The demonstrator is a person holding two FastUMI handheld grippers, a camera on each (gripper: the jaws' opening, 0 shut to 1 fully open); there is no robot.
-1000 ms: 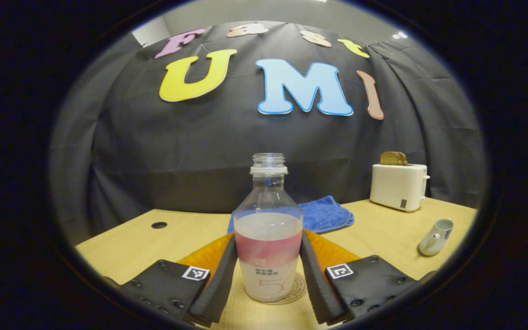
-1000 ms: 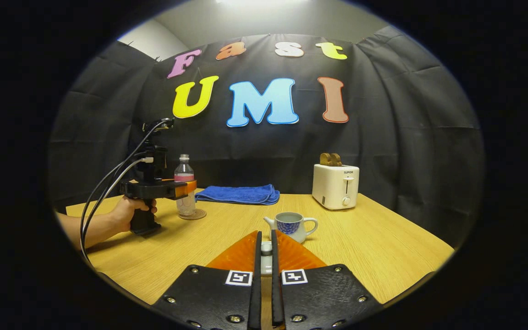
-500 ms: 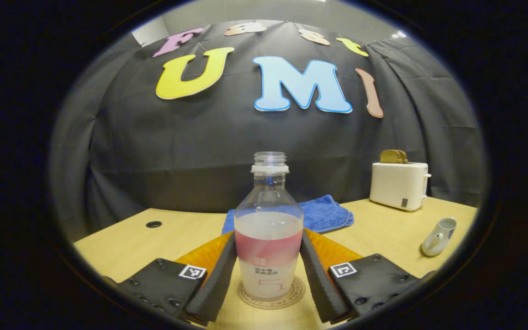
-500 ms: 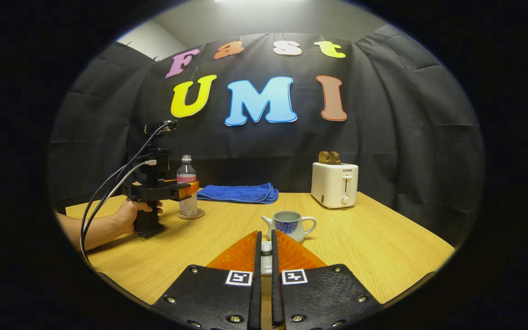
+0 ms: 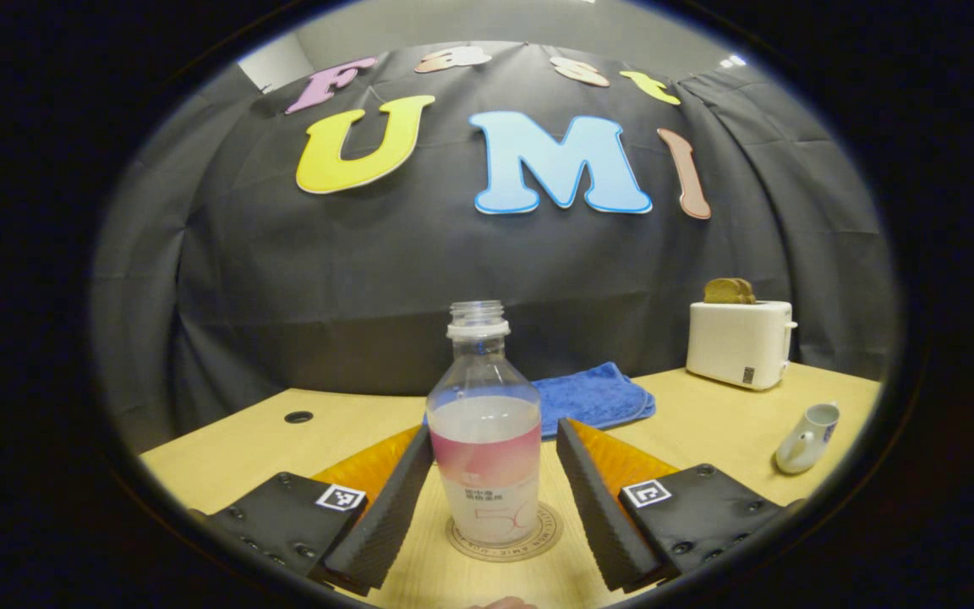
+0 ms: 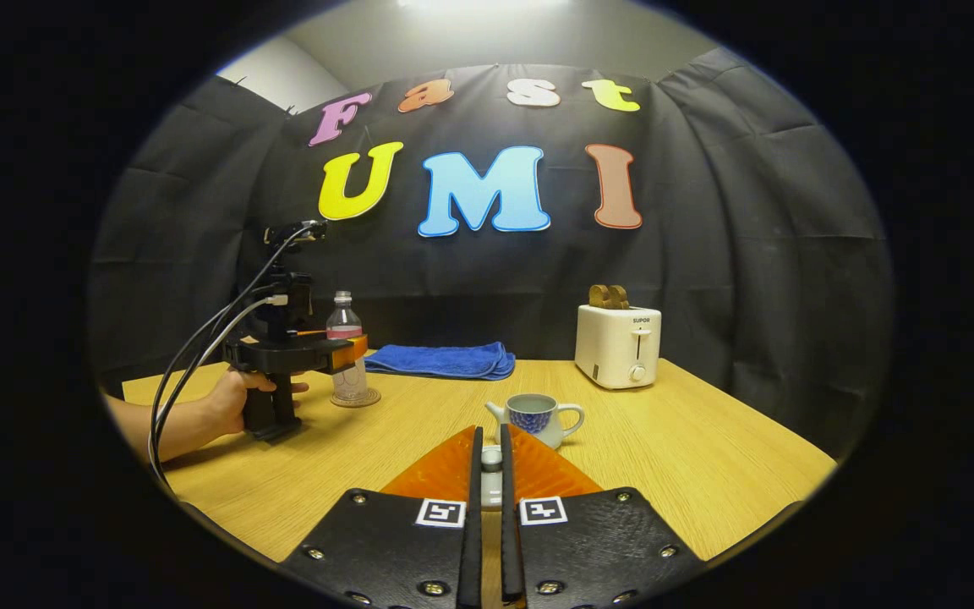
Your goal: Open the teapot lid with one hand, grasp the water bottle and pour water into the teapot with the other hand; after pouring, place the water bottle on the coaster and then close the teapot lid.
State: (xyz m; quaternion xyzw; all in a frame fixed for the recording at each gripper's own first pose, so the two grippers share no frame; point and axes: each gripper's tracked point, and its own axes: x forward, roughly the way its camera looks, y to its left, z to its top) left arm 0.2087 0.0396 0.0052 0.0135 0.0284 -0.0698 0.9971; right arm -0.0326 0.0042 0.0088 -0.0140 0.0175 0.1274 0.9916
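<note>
1 bottle [image 5: 484,452] | 1 coaster [image 5: 538,541] | 1 teapot [image 6: 538,417] | 1 toaster [image 6: 618,344] | 1 towel [image 6: 441,359] | 1 lid [image 6: 492,461]

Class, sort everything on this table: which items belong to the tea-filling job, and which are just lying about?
Job: water bottle standing on the coaster, open teapot, lid held in the right tool, left tool spread around the bottle.

Lying about: blue towel, toaster.

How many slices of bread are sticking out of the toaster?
2, side by side in the slots on top of the white toaster, seen clearest in the right gripper view; more could sit hidden lower inside.
</note>
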